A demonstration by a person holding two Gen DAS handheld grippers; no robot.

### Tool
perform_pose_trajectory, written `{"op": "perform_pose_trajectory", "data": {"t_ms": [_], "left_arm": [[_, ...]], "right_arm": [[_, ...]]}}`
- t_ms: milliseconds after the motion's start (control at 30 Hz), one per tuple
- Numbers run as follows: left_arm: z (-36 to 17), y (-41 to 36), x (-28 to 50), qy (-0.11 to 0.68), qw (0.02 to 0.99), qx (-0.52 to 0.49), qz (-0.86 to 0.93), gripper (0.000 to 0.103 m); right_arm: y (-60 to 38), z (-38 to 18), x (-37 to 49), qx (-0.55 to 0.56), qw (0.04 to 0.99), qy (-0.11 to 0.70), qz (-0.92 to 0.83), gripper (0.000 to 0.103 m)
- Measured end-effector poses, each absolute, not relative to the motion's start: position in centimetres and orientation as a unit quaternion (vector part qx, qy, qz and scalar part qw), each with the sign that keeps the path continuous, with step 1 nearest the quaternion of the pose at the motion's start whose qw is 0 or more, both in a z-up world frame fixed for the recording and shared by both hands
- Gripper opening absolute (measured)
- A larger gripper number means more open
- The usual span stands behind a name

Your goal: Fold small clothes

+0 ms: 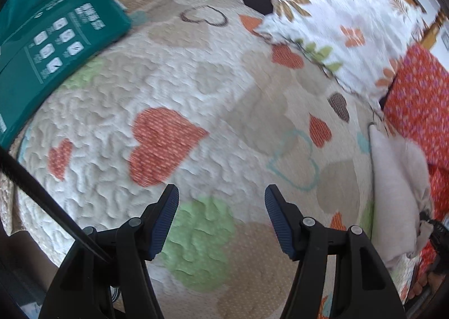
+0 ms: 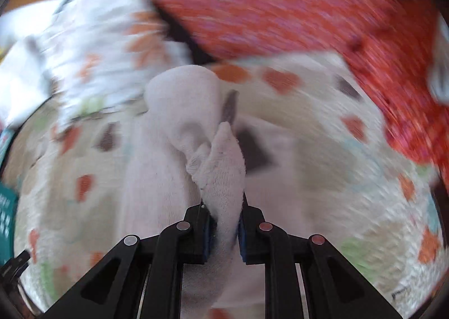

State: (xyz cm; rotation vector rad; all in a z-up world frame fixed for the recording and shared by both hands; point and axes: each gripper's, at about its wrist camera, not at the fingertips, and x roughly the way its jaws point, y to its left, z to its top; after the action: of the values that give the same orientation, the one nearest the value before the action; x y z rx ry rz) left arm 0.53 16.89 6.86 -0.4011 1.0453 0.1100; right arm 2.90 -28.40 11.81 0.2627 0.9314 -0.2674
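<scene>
The right tool [image 2: 224, 227] grips an unfolded white sock [image 2: 193, 122]; the left tool [image 1: 221, 220] hangs open over the bed quilt [image 1: 196, 80]; folding seems barely begun.

I see a cream quilt [image 1: 174, 77] with orange, green and tan hearts; a teal box [image 1: 47, 46] upper left; a white pillow [image 1: 336, 10] with orange flowers upper right; red dotted fabric [image 1: 418, 105] at right; a white sock [image 2: 196, 122], centre.

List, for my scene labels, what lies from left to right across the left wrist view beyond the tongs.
Green package → quilt with hearts → floral pillow → white cloth held up at the right, red patterned fabric behind it.
</scene>
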Motion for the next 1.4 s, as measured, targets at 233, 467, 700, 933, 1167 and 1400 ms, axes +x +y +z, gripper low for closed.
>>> {"op": "perform_pose_trajectory", "data": {"t_ms": [233, 467, 700, 933, 1167, 1400], "left_arm": [[6.2, 13.7, 1.2, 0.509, 0.843, -0.171, 0.028, 0.063], [6.3, 10.8, 1.3, 0.510, 0.848, -0.143, -0.002, 0.063], [6.2, 5.8, 1.4, 0.506, 0.845, -0.156, -0.072, 0.065], [5.8, -2.3, 2.8, 0.518, 0.825, -0.153, -0.164, 0.065], [4.7, -8.2, 4.1, 0.531, 0.817, -0.133, -0.182, 0.077], [3.1, -9.8, 5.0, 0.545, 0.811, -0.128, -0.170, 0.080]], "right_arm": [[-34.0, 6.1, 1.2, 0.213, 0.841, 0.483, -0.115, 0.020], [-35.4, 10.5, -1.5, 0.210, 0.869, 0.433, -0.119, 0.051], [-35.2, 9.5, 0.2, 0.174, 0.869, 0.449, -0.114, 0.056], [-35.6, 6.6, 4.2, 0.211, 0.848, 0.481, -0.075, 0.019], [-36.3, 8.8, 4.9, 0.257, 0.868, 0.425, 0.024, 0.014], [-36.1, 6.0, 4.9, 0.199, 0.872, 0.448, 0.002, 0.019]]}}
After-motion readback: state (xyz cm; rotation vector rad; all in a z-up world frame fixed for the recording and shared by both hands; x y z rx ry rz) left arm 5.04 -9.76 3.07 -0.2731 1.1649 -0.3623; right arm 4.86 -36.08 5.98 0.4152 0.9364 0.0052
